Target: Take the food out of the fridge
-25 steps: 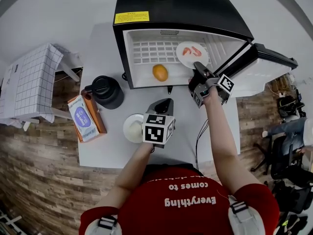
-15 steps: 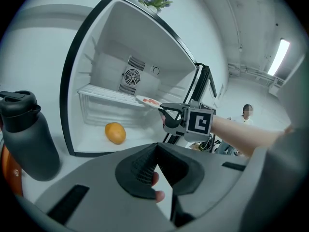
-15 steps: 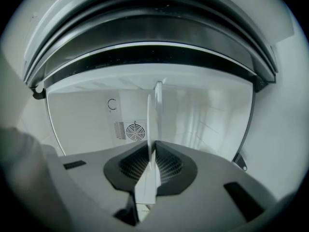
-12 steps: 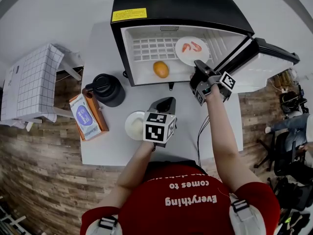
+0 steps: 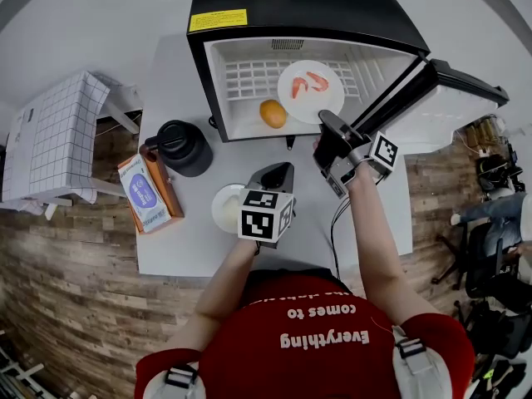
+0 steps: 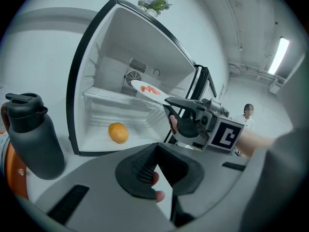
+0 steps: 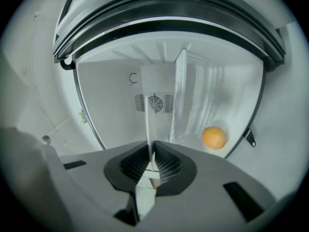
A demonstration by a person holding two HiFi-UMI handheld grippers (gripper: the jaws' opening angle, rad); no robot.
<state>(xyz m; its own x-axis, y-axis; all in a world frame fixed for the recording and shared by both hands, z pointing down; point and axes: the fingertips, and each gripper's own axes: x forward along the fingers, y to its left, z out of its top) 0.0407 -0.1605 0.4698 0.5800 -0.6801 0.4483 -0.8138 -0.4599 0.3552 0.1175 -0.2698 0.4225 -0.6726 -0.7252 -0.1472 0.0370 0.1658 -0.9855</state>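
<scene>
The black mini fridge (image 5: 307, 7) stands open on the white table (image 5: 183, 248). My right gripper (image 5: 323, 120) has just been closing and is shut on the near rim of a white plate (image 5: 309, 90) carrying red shrimp (image 5: 306, 81), held at the fridge mouth. In the right gripper view the plate (image 7: 149, 124) shows edge-on between the pads. An orange (image 5: 273, 113) lies on the fridge floor, left of the plate. My left gripper (image 5: 278, 173) hovers shut and empty over the table in front of the fridge.
The fridge door (image 5: 449, 106) hangs open to the right. A black jug (image 5: 179, 146) stands left of the fridge, with an orange-and-blue packet (image 5: 145, 194) beside it. A white bowl (image 5: 224, 210) sits by my left gripper. A grid-patterned box (image 5: 50, 135) is far left.
My right gripper closed on the plate's rim, and the plate has come from the back right of the shelf toward the fridge opening. The left gripper has stayed put.
</scene>
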